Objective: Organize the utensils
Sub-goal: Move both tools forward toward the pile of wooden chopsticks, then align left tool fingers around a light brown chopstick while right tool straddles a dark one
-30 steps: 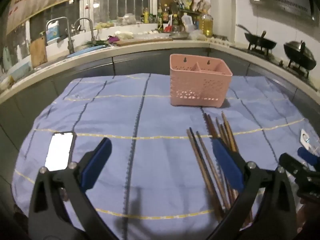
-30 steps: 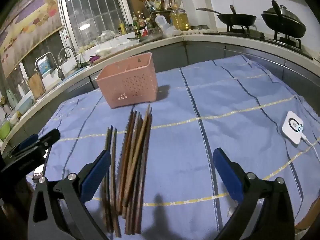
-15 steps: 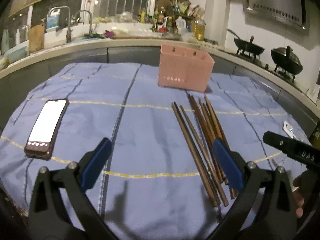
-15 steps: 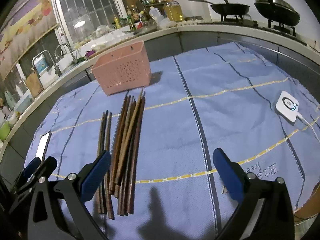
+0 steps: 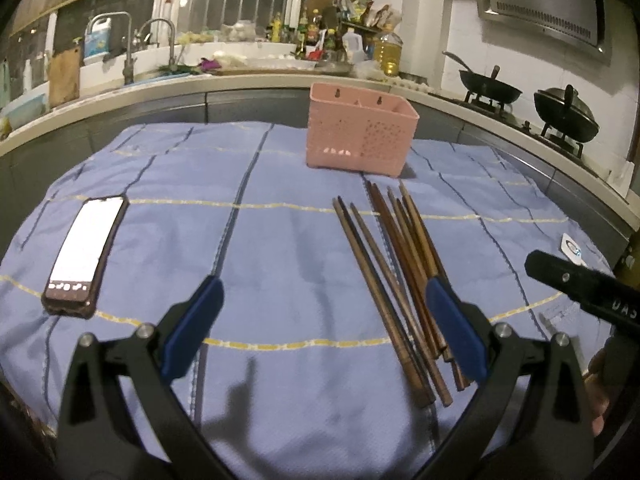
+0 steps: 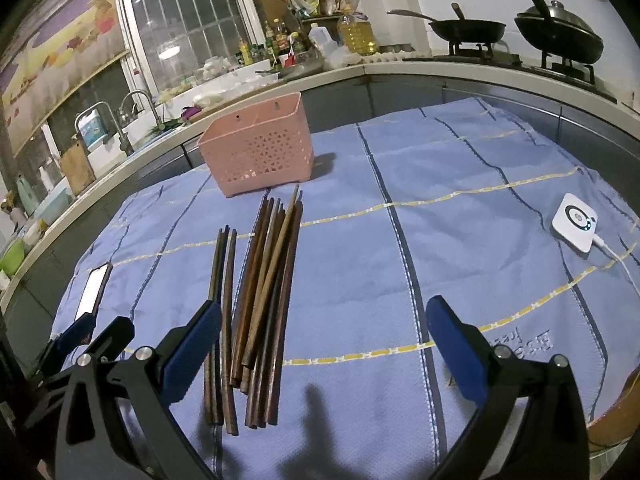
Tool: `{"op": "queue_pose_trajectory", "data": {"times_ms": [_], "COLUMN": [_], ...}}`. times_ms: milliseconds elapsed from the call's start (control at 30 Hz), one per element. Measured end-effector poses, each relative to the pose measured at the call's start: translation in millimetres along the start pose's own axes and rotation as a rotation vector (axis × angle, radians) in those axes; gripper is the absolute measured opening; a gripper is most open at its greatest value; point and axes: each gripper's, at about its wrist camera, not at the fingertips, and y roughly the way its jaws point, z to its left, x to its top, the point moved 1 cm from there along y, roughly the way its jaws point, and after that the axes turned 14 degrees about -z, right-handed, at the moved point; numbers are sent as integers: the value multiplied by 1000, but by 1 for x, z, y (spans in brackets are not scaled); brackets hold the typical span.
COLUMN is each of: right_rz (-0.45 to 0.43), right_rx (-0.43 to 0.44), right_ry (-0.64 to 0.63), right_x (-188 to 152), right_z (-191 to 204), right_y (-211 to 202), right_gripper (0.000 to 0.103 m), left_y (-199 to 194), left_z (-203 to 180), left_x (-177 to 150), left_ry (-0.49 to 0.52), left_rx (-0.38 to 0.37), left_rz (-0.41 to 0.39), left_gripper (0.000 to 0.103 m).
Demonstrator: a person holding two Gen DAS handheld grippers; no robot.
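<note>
Several brown wooden chopsticks (image 5: 396,276) lie in a loose bundle on the blue cloth, also in the right wrist view (image 6: 264,276). A pink perforated utensil basket (image 5: 360,140) stands upright beyond their far tips, also in the right wrist view (image 6: 260,152). My left gripper (image 5: 324,328) is open and empty, hovering just left of the chopsticks' near ends. My right gripper (image 6: 324,344) is open and empty, just right of the chopsticks' near ends.
A phone (image 5: 86,248) with a lit screen lies on the cloth at the left. A white square device (image 6: 576,226) with a cable lies at the right. The blue cloth (image 5: 280,264) covers the table. Counter, sink and stove with woks (image 6: 560,36) ring the back.
Both grippers have drawn back and lifted a little, so the chopsticks and basket look farther off. Both stay open. The chopsticks have not moved.
</note>
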Motion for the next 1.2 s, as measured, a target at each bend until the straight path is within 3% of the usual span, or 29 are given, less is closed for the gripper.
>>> {"op": "queue_pose_trajectory", "data": {"times_ms": [300, 600, 767, 867, 967, 1200], "right_rz": [-2, -23, 56, 115, 183, 207], "right_rx": [22, -11, 29, 55, 92, 123], "right_ry": [-11, -48, -125, -154, -166, -177], "right_x": [-2, 6, 2, -10, -21, -24], "right_z": [3, 0, 9, 16, 20, 28], "right_y": [-1, 4, 22, 34, 45, 59], "right_gripper": [100, 98, 55, 39, 30, 28], "left_y": [3, 29, 53, 62, 70, 94], "left_z": [0, -3, 8, 9, 1, -13], "left_x": [9, 27, 27, 22, 13, -8], "left_ry": [41, 55, 17, -8, -14, 3], "left_rx": [-5, -25, -60, -97, -150, -171], "left_rz": [-32, -7, 91, 146, 192, 295], "left_gripper": [97, 97, 77, 67, 58, 43]}}
